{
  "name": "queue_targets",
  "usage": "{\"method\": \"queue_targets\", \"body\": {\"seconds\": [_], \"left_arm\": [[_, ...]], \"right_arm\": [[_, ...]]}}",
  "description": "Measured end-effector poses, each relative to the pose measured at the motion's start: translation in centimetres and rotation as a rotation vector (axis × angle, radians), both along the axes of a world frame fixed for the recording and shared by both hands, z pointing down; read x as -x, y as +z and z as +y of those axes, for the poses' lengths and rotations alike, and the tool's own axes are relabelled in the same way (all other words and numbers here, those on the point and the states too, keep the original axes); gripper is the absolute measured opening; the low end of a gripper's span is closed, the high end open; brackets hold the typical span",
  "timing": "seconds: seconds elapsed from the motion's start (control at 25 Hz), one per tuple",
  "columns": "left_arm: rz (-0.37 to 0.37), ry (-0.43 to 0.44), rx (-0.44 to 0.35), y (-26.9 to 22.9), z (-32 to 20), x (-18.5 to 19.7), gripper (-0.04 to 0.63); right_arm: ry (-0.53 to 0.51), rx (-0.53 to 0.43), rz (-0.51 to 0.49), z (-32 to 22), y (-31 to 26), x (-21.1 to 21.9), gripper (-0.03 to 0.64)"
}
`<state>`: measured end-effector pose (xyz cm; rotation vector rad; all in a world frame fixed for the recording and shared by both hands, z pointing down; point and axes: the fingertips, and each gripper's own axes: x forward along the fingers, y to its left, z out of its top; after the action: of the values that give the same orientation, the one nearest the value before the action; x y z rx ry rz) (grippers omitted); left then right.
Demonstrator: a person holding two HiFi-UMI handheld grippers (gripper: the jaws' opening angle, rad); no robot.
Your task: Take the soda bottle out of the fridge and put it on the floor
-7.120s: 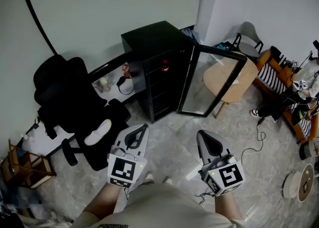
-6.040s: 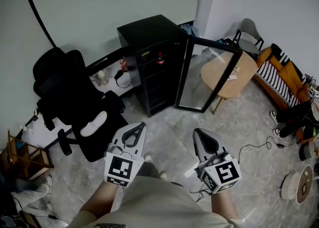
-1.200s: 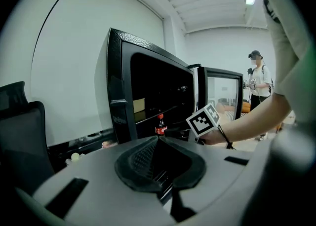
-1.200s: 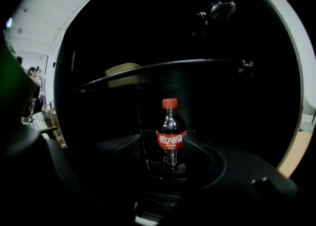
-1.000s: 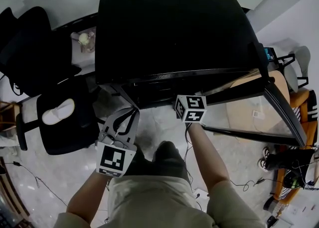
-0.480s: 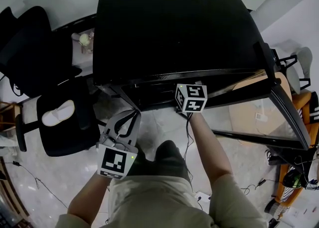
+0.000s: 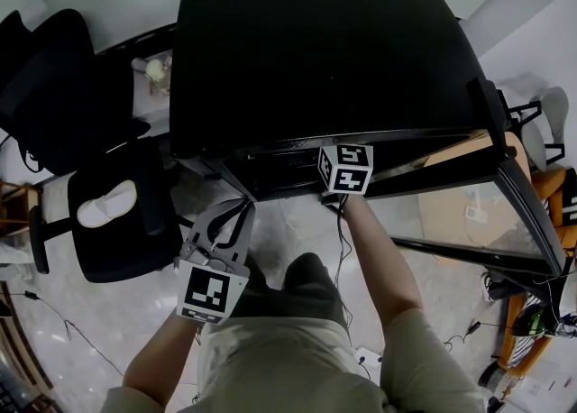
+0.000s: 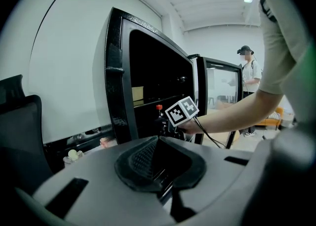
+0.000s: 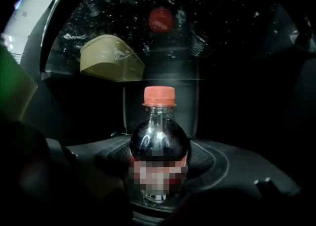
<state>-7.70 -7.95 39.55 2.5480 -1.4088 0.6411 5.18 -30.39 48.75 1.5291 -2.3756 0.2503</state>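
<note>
right gripper (image 7: 345, 170): jaws have just been opening, wide apart, unclamped | soda bottle (image 9: 159, 141): upright between them at 12 o'clock, inside fridge (image 7: 315, 41) | left gripper (image 7: 236, 213): jaws together, empty, at 7 o'clock of right gripper

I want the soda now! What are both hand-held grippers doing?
Left hand-held gripper: closed, empty.
Right hand-held gripper: open, jaws just widened, soda bottle between them, not gripped.

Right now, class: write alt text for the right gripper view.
A red-capped soda bottle stands upright between the right gripper's jaws, which have just been opening, inside the dark fridge. A beige container sits behind, upper left.
</note>
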Motion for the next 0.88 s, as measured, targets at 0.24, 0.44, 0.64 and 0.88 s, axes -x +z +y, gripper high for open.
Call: {"method": "queue_targets", "body": {"seconds": [0.24, 0.44, 0.64, 0.88], "left_arm": [[0.018, -0.001, -0.035, -1.0, -0.2, 0.4, 0.006], [0.03, -0.005, -0.049, -3.1, 0.3, 1.1, 0.006], [0.028, -0.027, -0.035, -4.9, 1.4, 2.0, 0.006], [0.015, -0.049, -0.02, -7.3, 3.6, 3.1, 0.006]], "right_arm": [[0.008, 0.018, 0.023, 0.8, -0.2, -0.2, 0.287], [-0.01, 0.046, 0.049, 3.7, -0.8, 0.0, 0.287], [-0.044, 0.095, 0.053, 7.7, -1.5, 0.4, 0.287], [-0.051, 0.121, 0.041, 12.1, -3.8, 0.2, 0.287]]}}
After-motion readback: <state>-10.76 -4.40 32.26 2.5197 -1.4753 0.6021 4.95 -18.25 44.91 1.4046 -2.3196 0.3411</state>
